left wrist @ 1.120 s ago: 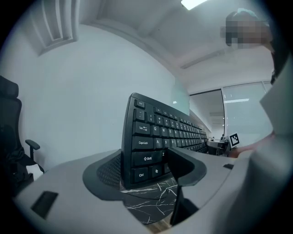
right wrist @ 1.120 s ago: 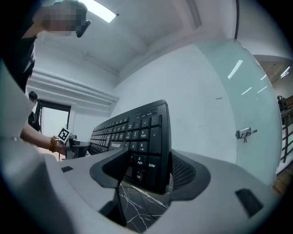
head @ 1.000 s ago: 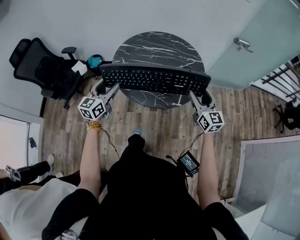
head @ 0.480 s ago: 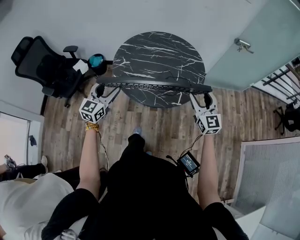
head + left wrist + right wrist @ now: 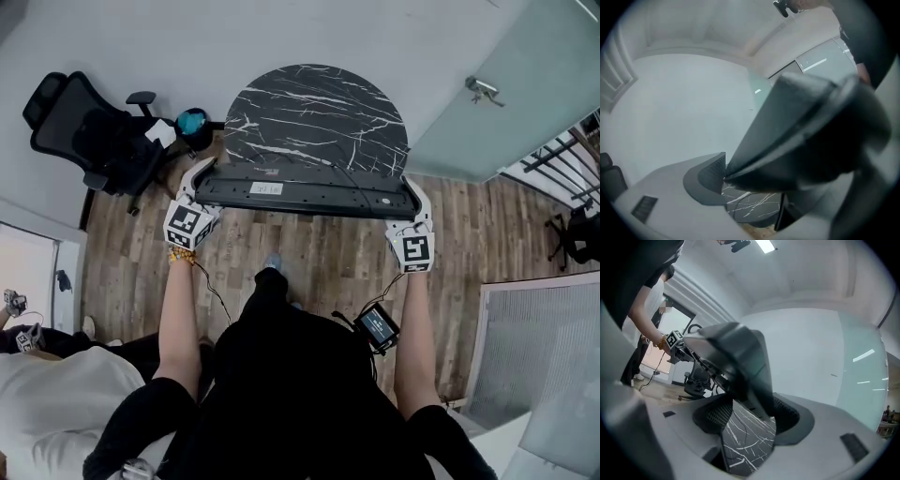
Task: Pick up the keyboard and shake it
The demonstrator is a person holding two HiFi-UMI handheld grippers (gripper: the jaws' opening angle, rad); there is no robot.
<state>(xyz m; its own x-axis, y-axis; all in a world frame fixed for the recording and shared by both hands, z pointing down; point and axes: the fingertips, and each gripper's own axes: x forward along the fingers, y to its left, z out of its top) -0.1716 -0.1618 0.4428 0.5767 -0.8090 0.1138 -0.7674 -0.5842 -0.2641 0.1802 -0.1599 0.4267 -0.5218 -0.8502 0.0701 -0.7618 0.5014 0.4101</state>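
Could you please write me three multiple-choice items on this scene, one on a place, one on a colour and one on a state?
1. Where is the keyboard? A) on the floor B) on the office chair C) held between both grippers
2. What colour is the round table? A) black with white veins B) plain white C) red
3. Which keyboard face meets the head view? A) keys B) underside C) narrow end
C: the left gripper and right gripper clamp its ends. A: the top is dark marble. B: a white label shows, no keys.
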